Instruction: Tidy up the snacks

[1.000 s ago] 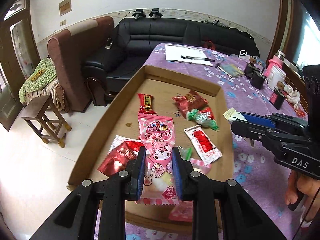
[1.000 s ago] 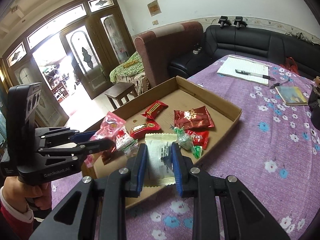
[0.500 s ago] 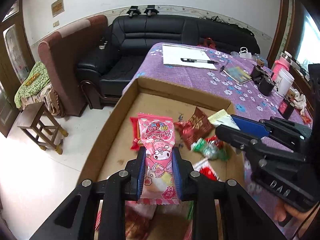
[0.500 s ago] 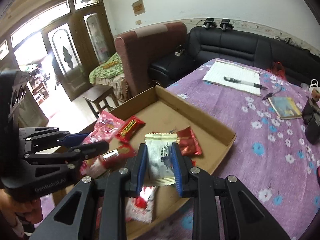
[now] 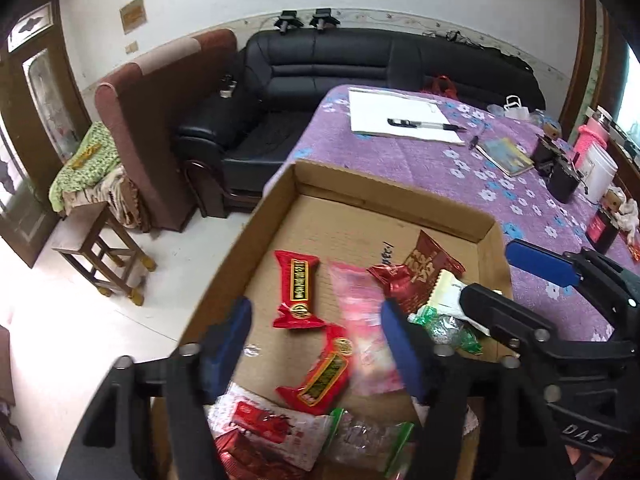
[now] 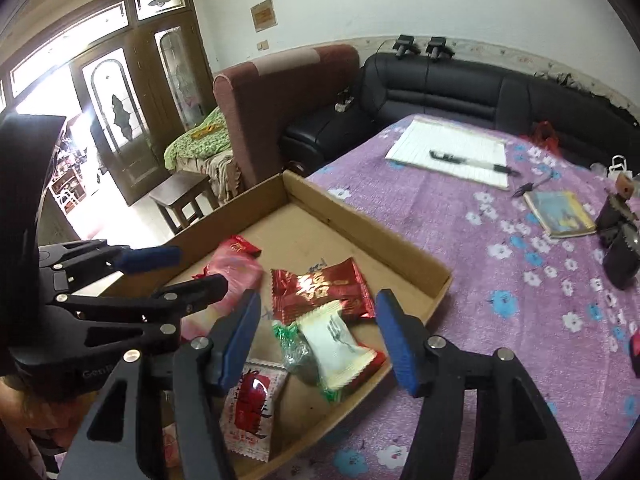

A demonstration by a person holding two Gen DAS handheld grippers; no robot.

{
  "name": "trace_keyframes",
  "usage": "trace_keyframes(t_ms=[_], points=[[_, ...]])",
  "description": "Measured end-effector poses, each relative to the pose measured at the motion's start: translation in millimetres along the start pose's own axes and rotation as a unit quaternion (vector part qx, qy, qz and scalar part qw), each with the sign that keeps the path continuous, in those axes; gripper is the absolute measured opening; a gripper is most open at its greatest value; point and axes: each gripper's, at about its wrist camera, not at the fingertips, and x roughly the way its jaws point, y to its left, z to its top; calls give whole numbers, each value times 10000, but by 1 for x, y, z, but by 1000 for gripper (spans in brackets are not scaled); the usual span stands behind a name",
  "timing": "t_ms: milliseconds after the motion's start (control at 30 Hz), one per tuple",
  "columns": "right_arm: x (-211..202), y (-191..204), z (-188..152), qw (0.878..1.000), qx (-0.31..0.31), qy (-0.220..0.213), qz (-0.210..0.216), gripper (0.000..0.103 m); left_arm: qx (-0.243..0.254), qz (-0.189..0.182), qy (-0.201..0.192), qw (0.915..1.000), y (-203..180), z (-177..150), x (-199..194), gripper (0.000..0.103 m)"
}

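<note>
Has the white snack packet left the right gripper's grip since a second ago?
Yes. The white packet now lies in the cardboard tray, beside the dark red packet; the right gripper is open.

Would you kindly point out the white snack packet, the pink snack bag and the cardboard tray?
White snack packet (image 6: 338,348): right wrist view, middle of its face.
Pink snack bag (image 5: 362,312): left wrist view, blurred centre of the bag.
Cardboard tray (image 6: 352,216): right wrist view, far side wall.

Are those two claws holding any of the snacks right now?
No. Both the left claw and right claw are open, holding nothing, above the cardboard tray.
</note>
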Motion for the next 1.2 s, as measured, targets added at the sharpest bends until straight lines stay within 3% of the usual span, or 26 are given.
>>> trace_keyframes(t_ms=[133,333,633,900,1200], points=[[-10,-2,1,9999,32,-93,-17,65,141,253,-179,9994,-4,-4,-13,91],[-36,-8,-8,9995,49,-271,-126,70,-44,510,-284,9983,2,-14,-30,99],[-80,-32,-30,9982,324,-435,-264,72,-366,515,-139,9979,3,-37,-44,99],[-121,-35,-53,9971,386,-573,-331,76,-218,515,-93,9984,-20,-52,-65,100],[-157,-27,-79,9965,358,-675,-342,77,-229,433,-524,9974,-38,-80,-112,100]])
